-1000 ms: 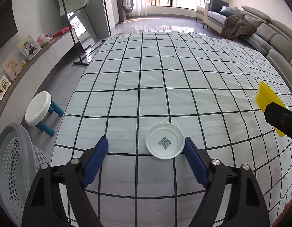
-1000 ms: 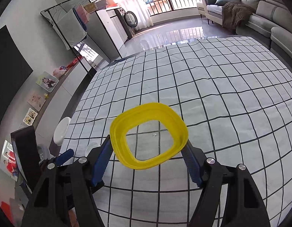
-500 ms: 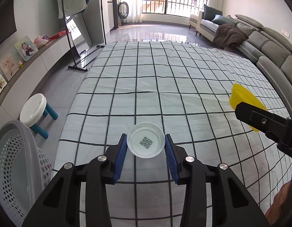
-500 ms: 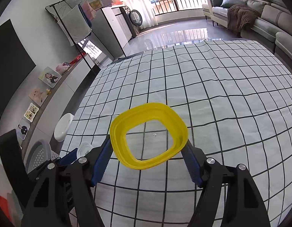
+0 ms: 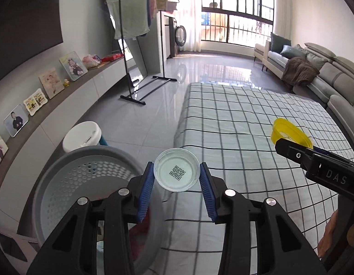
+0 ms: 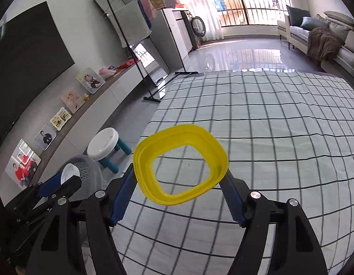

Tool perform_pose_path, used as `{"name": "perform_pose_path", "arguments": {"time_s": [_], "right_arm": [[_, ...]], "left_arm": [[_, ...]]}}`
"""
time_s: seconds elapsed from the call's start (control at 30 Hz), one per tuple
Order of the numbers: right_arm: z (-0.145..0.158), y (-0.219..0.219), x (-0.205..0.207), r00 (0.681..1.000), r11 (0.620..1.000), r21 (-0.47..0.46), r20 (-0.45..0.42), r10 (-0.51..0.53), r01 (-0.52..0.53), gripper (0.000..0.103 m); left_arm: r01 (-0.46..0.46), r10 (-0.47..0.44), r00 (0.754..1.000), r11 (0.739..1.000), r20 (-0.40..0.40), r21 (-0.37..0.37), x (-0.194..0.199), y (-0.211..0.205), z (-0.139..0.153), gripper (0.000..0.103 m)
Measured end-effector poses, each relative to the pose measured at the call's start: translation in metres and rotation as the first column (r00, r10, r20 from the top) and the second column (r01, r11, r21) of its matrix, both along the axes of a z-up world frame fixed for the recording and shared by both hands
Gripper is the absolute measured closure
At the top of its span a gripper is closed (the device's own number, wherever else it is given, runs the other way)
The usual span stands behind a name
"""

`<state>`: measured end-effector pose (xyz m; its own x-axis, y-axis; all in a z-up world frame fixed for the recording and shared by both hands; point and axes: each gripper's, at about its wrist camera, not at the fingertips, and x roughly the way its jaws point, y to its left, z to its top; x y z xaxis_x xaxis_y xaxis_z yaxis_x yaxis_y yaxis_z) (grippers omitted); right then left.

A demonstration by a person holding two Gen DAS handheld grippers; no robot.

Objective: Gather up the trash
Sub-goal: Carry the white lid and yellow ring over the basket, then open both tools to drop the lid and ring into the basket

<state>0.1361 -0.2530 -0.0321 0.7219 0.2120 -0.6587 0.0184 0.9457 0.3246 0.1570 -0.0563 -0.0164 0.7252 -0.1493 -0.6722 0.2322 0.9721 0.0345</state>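
My left gripper (image 5: pixel 177 178) is shut on a clear round plastic lid (image 5: pixel 176 173) with a QR code, held in the air beside the rim of a grey perforated basket (image 5: pixel 85 183). My right gripper (image 6: pixel 180 183) is shut on a yellow squarish plastic ring lid (image 6: pixel 180 141), held above the checked sheet (image 6: pixel 268 137). The yellow lid also shows in the left wrist view (image 5: pixel 289 133), to the right. The left gripper with its clear lid (image 6: pixel 70 174) shows at the lower left of the right wrist view, in front of the basket (image 6: pixel 89 171).
A white stool with teal legs (image 6: pixel 105 147) stands on the floor beyond the basket. A clothes rack (image 5: pixel 140 45) stands further back. A low shelf with photo frames (image 5: pixel 50 84) runs along the left wall. A grey sofa (image 5: pixel 326 80) is at the right.
My left gripper closed on the clear lid, lifted it off the sheet and swung left toward the basket. My right gripper turned left too, still holding the yellow lid.
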Motion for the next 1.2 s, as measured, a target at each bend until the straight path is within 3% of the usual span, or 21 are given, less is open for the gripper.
{"name": "perform_pose_path", "arguments": {"time_s": [0.27, 0.57, 1.03, 1.07, 1.13, 1.2], "right_arm": [[0.004, 0.092, 0.014, 0.986, 0.985, 0.041, 0.014, 0.168, -0.168, 0.034], [-0.008, 0.175, 0.026, 0.955, 0.955, 0.024, -0.021, 0.296, -0.295, 0.034], [-0.027, 0.222, 0.037, 0.919, 0.921, -0.016, -0.076, 0.386, -0.388, 0.034], [-0.027, 0.222, 0.036, 0.919, 0.921, -0.015, -0.071, 0.387, -0.389, 0.034], [-0.025, 0.220, 0.034, 0.919, 0.921, -0.020, -0.064, 0.388, -0.390, 0.033], [-0.025, 0.220, 0.032, 0.921, 0.921, -0.030, -0.058, 0.386, -0.388, 0.028]], "left_arm": [[-0.133, 0.132, 0.991, 0.990, 0.024, 0.036, -0.008, 0.087, 0.009, 0.064], [-0.248, 0.249, 0.968, 0.968, -0.018, 0.046, -0.006, 0.154, -0.012, 0.064], [-0.302, 0.303, 0.952, 0.953, -0.050, 0.016, -0.008, 0.190, -0.027, 0.062], [-0.308, 0.308, 0.950, 0.951, -0.043, 0.014, -0.010, 0.191, -0.025, 0.061], [-0.320, 0.321, 0.947, 0.947, -0.029, 0.010, -0.012, 0.194, -0.022, 0.048], [-0.327, 0.327, 0.945, 0.945, -0.023, 0.001, -0.012, 0.198, -0.019, 0.044]]}}
